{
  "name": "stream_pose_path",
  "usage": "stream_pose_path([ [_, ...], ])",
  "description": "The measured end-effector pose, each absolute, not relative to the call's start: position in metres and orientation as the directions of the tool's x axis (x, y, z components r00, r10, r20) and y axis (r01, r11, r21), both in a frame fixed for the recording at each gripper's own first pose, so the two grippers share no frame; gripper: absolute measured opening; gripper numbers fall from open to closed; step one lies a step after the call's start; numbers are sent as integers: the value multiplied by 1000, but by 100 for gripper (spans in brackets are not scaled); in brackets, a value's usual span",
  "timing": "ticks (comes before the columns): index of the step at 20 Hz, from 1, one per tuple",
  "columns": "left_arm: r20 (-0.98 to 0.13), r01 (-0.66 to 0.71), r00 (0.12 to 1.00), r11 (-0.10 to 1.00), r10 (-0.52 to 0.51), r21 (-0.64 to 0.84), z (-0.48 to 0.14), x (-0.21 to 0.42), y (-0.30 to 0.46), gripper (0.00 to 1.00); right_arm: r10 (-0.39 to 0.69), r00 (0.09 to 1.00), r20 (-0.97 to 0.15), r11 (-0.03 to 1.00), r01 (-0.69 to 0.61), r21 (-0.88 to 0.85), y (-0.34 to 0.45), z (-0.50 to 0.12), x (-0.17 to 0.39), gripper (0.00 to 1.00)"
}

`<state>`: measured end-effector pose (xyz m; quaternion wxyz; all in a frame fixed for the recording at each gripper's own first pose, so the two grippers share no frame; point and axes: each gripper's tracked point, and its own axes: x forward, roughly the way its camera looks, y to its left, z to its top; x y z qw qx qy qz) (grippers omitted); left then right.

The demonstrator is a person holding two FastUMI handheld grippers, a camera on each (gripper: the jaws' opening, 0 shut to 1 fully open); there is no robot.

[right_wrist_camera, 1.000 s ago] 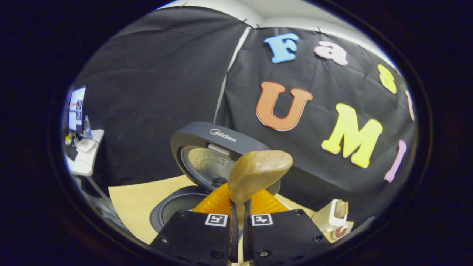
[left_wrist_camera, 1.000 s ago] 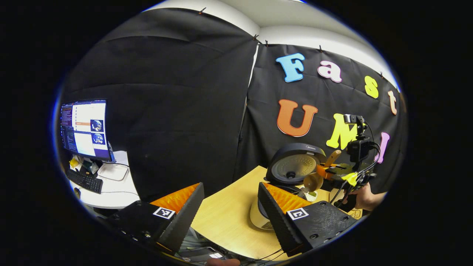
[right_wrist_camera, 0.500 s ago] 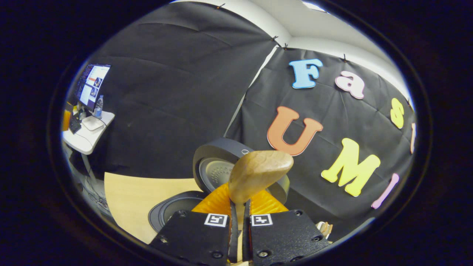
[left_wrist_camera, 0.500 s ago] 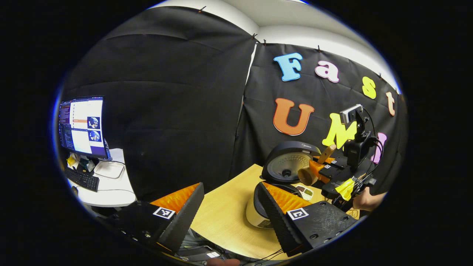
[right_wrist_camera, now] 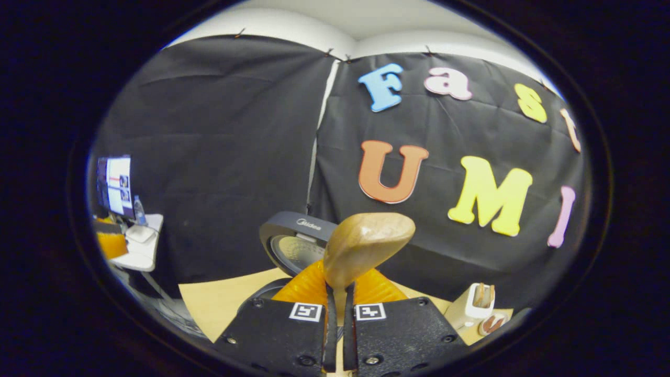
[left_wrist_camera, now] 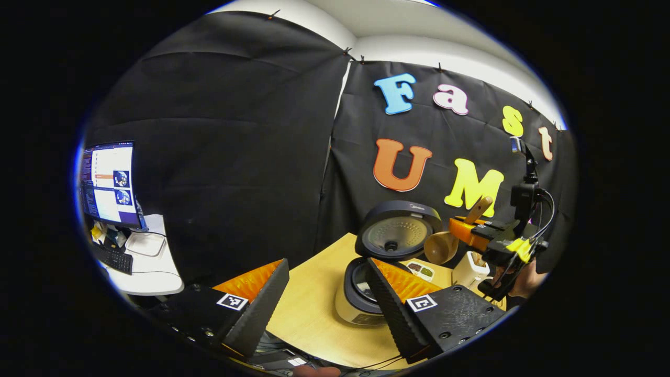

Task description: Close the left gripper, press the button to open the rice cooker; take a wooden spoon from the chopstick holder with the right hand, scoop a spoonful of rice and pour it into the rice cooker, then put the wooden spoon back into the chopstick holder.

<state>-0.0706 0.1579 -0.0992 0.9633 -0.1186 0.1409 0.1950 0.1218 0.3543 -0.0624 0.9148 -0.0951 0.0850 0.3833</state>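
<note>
The rice cooker [left_wrist_camera: 361, 296] stands open on the wooden table [left_wrist_camera: 314, 309], its lid [left_wrist_camera: 399, 230] tilted up. My left gripper [left_wrist_camera: 327, 268] is open and holds nothing, low in front of the cooker. In the left gripper view my right gripper [left_wrist_camera: 479, 236] hovers right of the lid, above the white chopstick holder [left_wrist_camera: 470, 268]. It is shut on the wooden spoon [left_wrist_camera: 442, 247], whose bowl points toward the cooker. In the right gripper view the spoon [right_wrist_camera: 366, 245] rises from my right gripper [right_wrist_camera: 337, 287] with the lid [right_wrist_camera: 293, 242] behind and the holder [right_wrist_camera: 473, 306] at lower right. The inside of the spoon's bowl is hidden.
A small dish [left_wrist_camera: 421, 269] with dark contents lies between the cooker and the holder. A white desk [left_wrist_camera: 149, 272] with a monitor [left_wrist_camera: 107, 183] and a keyboard [left_wrist_camera: 111, 256] stands far left, beyond the table's edge. Black cloth walls close the back.
My right gripper has drawn the spoon away from over the cooker, to the right and slightly up. The holder has come back into the right gripper view. My left gripper stayed open.
</note>
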Motion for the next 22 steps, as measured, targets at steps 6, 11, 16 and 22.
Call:
stream_pose_path([
  [6, -314, -309, 918, 935, 244, -176, -98, -45, 104, 95, 568, 777, -273, 820, -561, 109, 224, -57, 158, 10],
  [11, -325, -207, 936, 956, 132, -206, -98, -13, 45, 95, 344, 879, -331, 939, -315, 138, 60, -85, 193, 10],
  [16, -319, -114, 946, 981, 58, -160, -96, 11, 1, 95, 141, 913, -382, 986, -95, 136, -80, -124, 216, 10],
  [22, -362, -56, 932, 995, 23, -80, -101, 35, -34, 95, 86, 873, -480, 977, 20, 212, -148, -205, 243, 10],
])
